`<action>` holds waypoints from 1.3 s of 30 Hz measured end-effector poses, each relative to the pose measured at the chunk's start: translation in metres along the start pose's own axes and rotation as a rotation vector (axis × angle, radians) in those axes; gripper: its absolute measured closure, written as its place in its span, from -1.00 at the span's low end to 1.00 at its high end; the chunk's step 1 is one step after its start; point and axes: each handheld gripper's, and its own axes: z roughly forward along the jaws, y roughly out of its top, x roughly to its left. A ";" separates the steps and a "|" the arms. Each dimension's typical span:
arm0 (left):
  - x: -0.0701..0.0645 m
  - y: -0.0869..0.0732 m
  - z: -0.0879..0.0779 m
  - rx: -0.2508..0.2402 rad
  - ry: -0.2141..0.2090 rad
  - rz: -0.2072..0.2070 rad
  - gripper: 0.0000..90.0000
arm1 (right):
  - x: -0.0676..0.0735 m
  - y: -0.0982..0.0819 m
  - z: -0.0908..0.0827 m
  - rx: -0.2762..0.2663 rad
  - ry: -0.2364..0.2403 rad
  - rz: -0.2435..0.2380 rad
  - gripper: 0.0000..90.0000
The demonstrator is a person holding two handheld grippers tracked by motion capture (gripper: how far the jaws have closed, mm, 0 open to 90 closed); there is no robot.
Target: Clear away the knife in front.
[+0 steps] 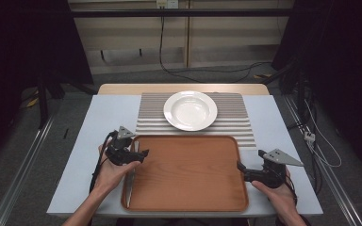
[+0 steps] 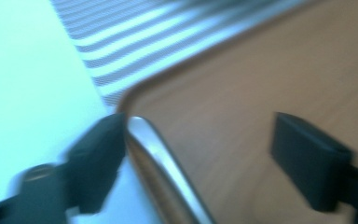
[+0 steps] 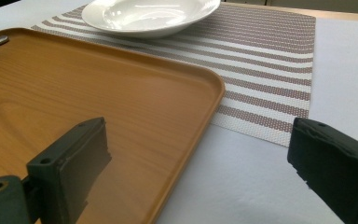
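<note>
Resting along the left edge of a brown wooden tray (image 1: pixel 188 174), a long metal utensil (image 1: pixel 129 181) lies with its handle pointing away from the person; which kind of utensil it is cannot be told. The tray sits at the near middle of a pale surface (image 1: pixel 75 155).

The left tongs (image 1: pixel 139 153) hover over the tray's far left corner, just above the utensil's handle. In the blurred left gripper view, the utensil (image 2: pixel 163 163) shows as a shiny bar just beside one black jaw, while the other jaw stands well away from it over the wood, so the left tongs (image 2: pixel 196 154) are apart and grip nothing.

The right tongs (image 1: pixel 240 167) sit at the tray's right edge, held level and pointing inward. In the right gripper view, the right tongs (image 3: pixel 200 163) are wide apart, one jaw over the tray (image 3: pixel 121 93) and one over the bare surface (image 3: pixel 345 60), with nothing between them.

Beyond the tray, a white bowl-shaped plate (image 1: pixel 190 110) stands on a striped placemat (image 1: pixel 235 120), which touches the tray's far edge.
</note>
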 end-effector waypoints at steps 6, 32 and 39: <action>0.002 0.001 -0.010 -0.034 0.008 -0.018 -0.87 | 0.000 0.000 0.001 0.002 0.000 0.000 -0.89; 0.006 -0.042 -0.053 -0.123 0.064 -0.008 -0.87 | 0.001 0.000 0.001 0.003 0.002 0.006 -0.87; 0.004 -0.060 -0.056 -0.122 0.076 -0.038 -0.87 | 0.001 -0.001 0.002 0.005 -0.001 0.011 -0.87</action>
